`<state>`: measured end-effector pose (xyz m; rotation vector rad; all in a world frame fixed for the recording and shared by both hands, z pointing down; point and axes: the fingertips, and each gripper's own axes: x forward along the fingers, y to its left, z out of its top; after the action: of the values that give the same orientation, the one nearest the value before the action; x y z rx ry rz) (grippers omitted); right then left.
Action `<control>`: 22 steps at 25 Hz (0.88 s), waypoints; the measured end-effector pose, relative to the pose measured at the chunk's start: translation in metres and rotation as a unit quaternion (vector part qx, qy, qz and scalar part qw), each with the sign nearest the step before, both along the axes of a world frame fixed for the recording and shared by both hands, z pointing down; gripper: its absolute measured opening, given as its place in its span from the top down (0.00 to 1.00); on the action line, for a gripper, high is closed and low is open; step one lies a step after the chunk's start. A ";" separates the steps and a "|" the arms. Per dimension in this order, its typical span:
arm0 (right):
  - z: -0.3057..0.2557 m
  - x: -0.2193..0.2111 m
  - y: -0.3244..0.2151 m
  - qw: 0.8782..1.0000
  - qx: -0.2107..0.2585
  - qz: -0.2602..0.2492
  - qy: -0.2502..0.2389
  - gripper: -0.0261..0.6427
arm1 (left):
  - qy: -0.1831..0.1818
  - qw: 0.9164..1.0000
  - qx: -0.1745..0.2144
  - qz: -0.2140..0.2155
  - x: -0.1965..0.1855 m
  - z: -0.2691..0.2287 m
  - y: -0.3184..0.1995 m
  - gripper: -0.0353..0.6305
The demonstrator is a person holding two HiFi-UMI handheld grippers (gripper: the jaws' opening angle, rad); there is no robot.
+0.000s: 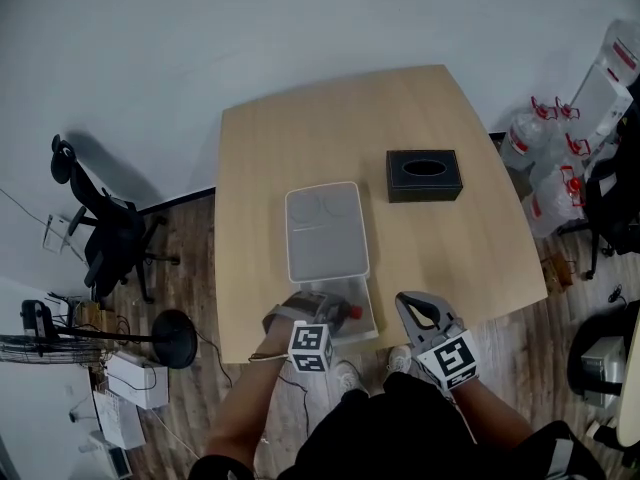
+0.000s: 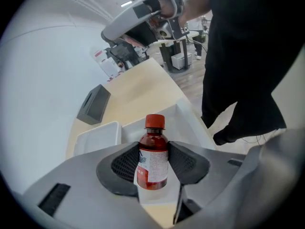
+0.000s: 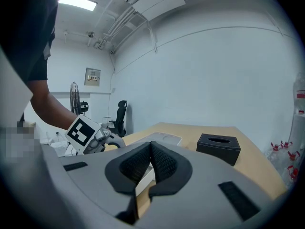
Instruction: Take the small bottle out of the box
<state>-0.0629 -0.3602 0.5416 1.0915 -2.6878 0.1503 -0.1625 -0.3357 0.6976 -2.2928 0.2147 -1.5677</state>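
Note:
The small bottle (image 2: 152, 159) holds brown-red liquid and has a red cap and a white label. It stands upright between the pads of my left gripper (image 2: 153, 152), which press on both its sides. It is held just over the open clear plastic box (image 2: 193, 123) at the table's near edge. In the head view my left gripper (image 1: 322, 308) is over the box (image 1: 366, 318), and the red cap (image 1: 352, 312) shows. To the right of the box, my right gripper (image 1: 406, 306) hangs with its pads (image 3: 162, 162) together and nothing between them.
The box's white lid (image 1: 325, 230) lies on the wooden table (image 1: 300, 138) just beyond the box. A black tissue box (image 1: 424, 175) sits to the right of the lid. An office chair (image 1: 110, 233) and a fan stand on the floor at the left, and bottles and bags at the right.

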 end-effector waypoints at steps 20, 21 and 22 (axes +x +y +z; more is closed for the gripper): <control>-0.022 -0.034 0.005 0.999 0.045 -0.031 -0.003 0.94 | 0.284 0.916 0.145 -0.243 -0.014 -0.131 -0.017 0.63; -0.024 -0.034 0.006 0.998 0.048 -0.032 -0.003 0.94 | 0.296 0.909 0.153 -0.251 -0.014 -0.138 -0.018 0.63; -0.026 -0.035 0.007 0.998 0.051 -0.033 -0.004 0.94 | 0.309 0.900 0.160 -0.261 -0.016 -0.145 -0.018 0.63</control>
<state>-0.0975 -0.3537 0.5155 1.0310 -2.7617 0.0060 -0.1781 -0.3536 0.5526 -2.4903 1.2352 -0.8250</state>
